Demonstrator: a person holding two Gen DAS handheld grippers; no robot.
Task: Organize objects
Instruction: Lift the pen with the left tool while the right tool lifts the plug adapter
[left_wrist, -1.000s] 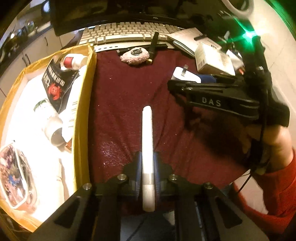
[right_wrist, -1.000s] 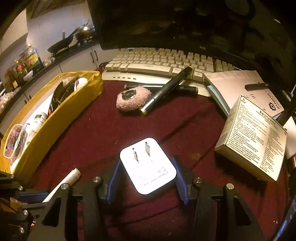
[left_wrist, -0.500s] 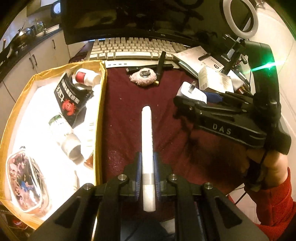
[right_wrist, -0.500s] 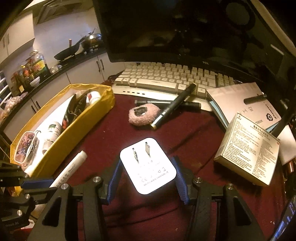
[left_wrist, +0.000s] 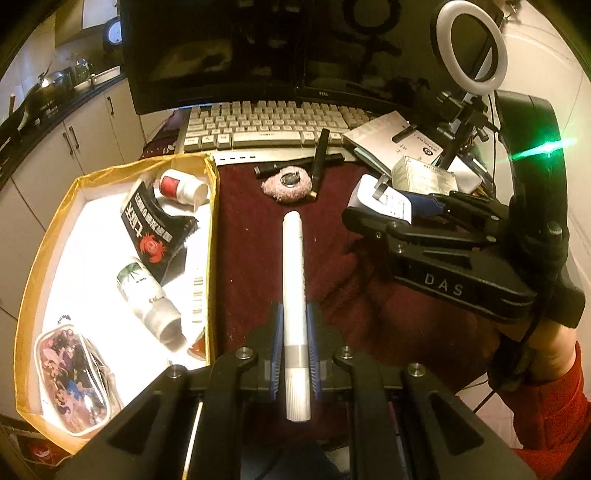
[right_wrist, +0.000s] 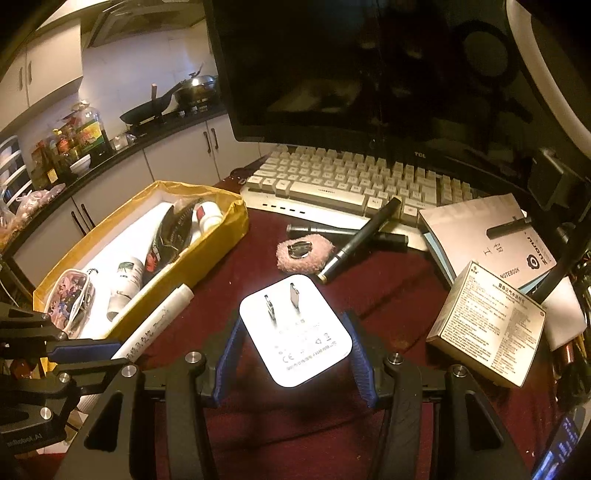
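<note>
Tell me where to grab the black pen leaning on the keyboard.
Grip the black pen mid-barrel from above, fingers across its width. Its far end rests on the keyboard edge, its gold tip on the cloth beside the pink puff, so the middle probably sits clear underneath.

White marker (left_wrist: 294, 295), white plug (right_wrist: 295, 334), maroon cloth (left_wrist: 251, 240), yellow box (left_wrist: 212, 236) lined white, pink puff (left_wrist: 286, 190), beige keyboard (left_wrist: 266, 125), blue claw pads (right_wrist: 225, 360).

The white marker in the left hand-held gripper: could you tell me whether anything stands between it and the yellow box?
Nothing visible does. The white marker is clamped in the left hand-held gripper above the red cloth, and the yellow box lies just to its left, with only its low wall between them.
</note>
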